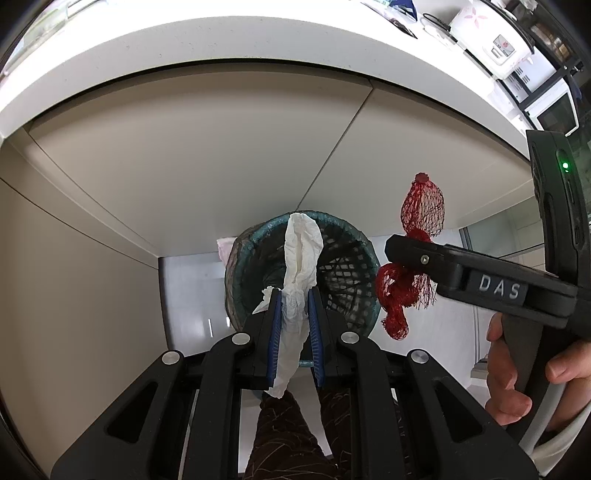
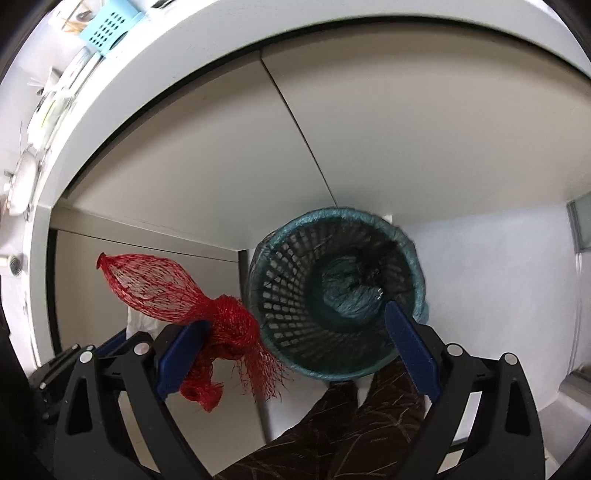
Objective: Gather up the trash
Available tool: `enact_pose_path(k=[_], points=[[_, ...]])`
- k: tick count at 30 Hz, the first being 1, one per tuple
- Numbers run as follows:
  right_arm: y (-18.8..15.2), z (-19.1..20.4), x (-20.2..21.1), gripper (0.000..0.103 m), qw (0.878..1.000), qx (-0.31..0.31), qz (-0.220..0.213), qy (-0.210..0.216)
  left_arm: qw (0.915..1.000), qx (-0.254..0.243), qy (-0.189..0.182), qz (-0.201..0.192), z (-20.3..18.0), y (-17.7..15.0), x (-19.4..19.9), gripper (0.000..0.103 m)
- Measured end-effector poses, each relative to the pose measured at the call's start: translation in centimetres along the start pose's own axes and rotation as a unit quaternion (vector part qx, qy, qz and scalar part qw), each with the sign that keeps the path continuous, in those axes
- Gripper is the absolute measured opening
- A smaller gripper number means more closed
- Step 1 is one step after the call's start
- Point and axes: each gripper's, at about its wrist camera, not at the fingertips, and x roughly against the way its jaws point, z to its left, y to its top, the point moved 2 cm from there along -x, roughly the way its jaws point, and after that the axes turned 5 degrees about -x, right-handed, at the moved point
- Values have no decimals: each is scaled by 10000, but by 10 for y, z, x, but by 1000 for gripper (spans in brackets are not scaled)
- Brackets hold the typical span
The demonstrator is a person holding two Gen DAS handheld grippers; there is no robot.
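My left gripper (image 1: 293, 291) is shut on a crumpled white tissue (image 1: 301, 251) and holds it over the teal mesh wastebasket (image 1: 354, 236), which stands on the floor by the cabinet. My right gripper (image 2: 291, 325) is open wide above the wastebasket (image 2: 280, 280). A red mesh net bag (image 2: 166, 288) clings to its left finger pad (image 2: 181, 354) and hangs there. In the left wrist view the right gripper's finger (image 1: 417, 251) shows from the side with the red net bag (image 1: 423, 210) draped over it. The basket holds a teal liner bag (image 2: 351, 288).
Beige cabinet doors (image 1: 207, 155) under a white countertop (image 1: 229, 40) rise behind the basket. A rice cooker (image 1: 491, 37) and a light blue basket (image 2: 109, 22) sit on the counter. The person's patterned trouser legs (image 2: 347, 435) are below.
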Motion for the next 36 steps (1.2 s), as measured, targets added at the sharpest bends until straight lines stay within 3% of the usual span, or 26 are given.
enact_pose_path(k=[6,8,11,13,16,17,20,21,26,29,30,32,33,34,36], points=[[0,7,1,90,9995,190,-44,-241,10000,3,-43,-32,2,2,1,14],[-1,15,5,90,9965,488,-245,-629,10000,5,-41,-31,4,2,2,14],[-1,17,5,90,9957,492,-254,-740,10000,21,-34,-7,5,1,2,14],[-1,16,3,90,9980,387,-146,-472,10000,7,-34,-4,4,2,1,14],[-2,17,2,89,9978,478,-159,-425,10000,13,-35,-3,6,2,2,14],[-2,16,1,84,9981,470,-134,-378,10000,14,-33,1,6,2,1,14],[-2,12,-4,46,9971,514,-75,-553,10000,23,-20,23,6,2,1,14],[-2,11,-6,21,9973,518,-47,-521,10000,24,-18,29,6,2,0,14],[-3,6,-3,11,9982,529,-96,-281,10000,19,-17,17,5,3,0,14],[-3,6,-4,13,9985,509,-75,-196,10000,28,-20,10,5,3,0,14],[-3,6,-4,20,9987,476,-66,-158,10000,30,-19,11,5,3,0,14],[-2,6,-5,45,9992,387,-17,-68,10000,30,-13,18,5,3,0,14],[-2,5,-3,69,9995,323,-46,-35,10000,33,-7,20,5,2,-1,14],[-2,5,-1,78,9995,281,-109,-13,10000,43,-8,17,5,2,0,14],[-2,5,2,80,9994,284,-203,-38,10000,61,-10,6,4,2,0,14]])
